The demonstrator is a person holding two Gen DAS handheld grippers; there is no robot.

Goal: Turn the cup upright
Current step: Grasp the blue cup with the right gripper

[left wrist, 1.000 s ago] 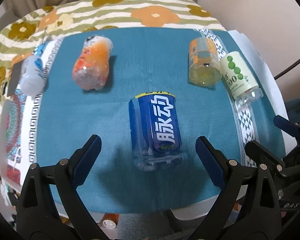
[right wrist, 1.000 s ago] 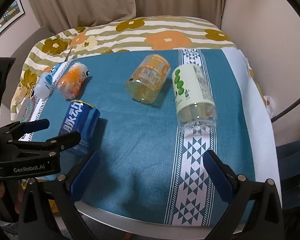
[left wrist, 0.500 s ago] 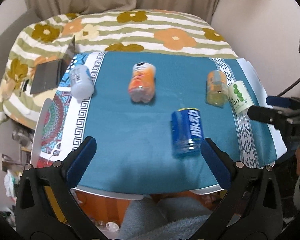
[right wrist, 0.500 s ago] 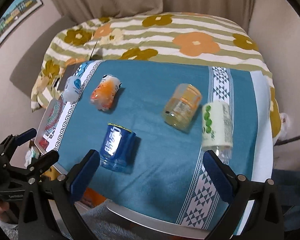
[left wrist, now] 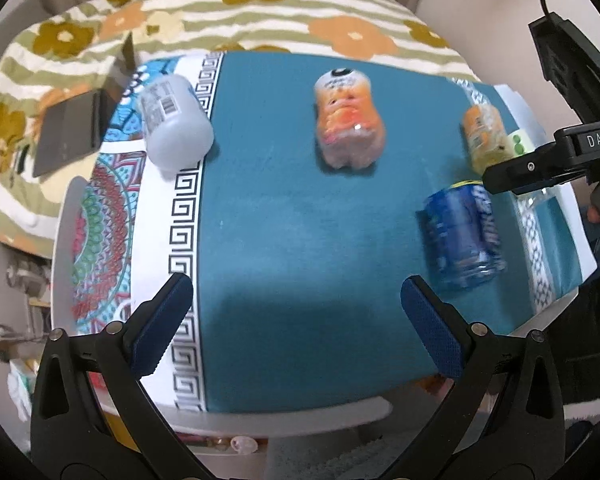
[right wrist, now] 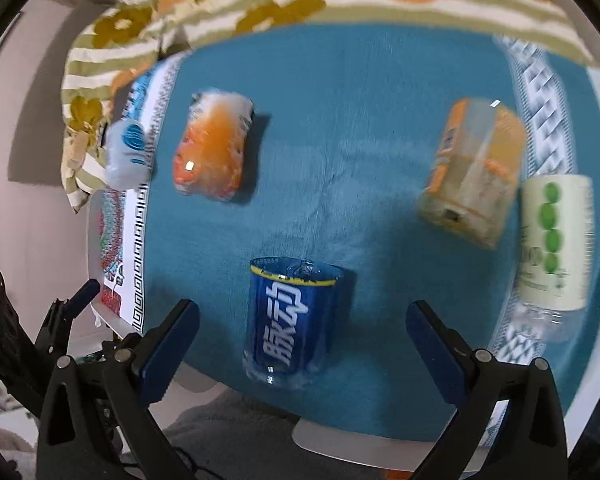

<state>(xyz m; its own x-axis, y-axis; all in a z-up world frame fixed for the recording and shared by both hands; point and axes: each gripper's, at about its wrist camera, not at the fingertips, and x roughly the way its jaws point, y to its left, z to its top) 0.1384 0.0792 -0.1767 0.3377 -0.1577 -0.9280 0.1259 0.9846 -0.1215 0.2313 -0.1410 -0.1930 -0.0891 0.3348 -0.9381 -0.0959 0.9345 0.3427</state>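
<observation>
We find the right gripper (right wrist: 302,336) now lined up on the blue cup (right wrist: 294,320), where a second ago it faced the green cup (right wrist: 552,248). The blue cup lies on its side near the front edge of the teal cloth (right wrist: 340,140), between wide-apart, empty fingers. The left gripper (left wrist: 296,320), fingers also apart, has drawn back. We judge the grasp imminent; nothing is upright yet.

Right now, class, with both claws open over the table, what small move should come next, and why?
Probably lower the right claw around the blue cup. That cup lies on its side on the teal cloth, roughly centred between the open jaws near the table's front edge, and nothing is gripped yet. The left claw hovers over bare cloth, so it could wait.
</observation>
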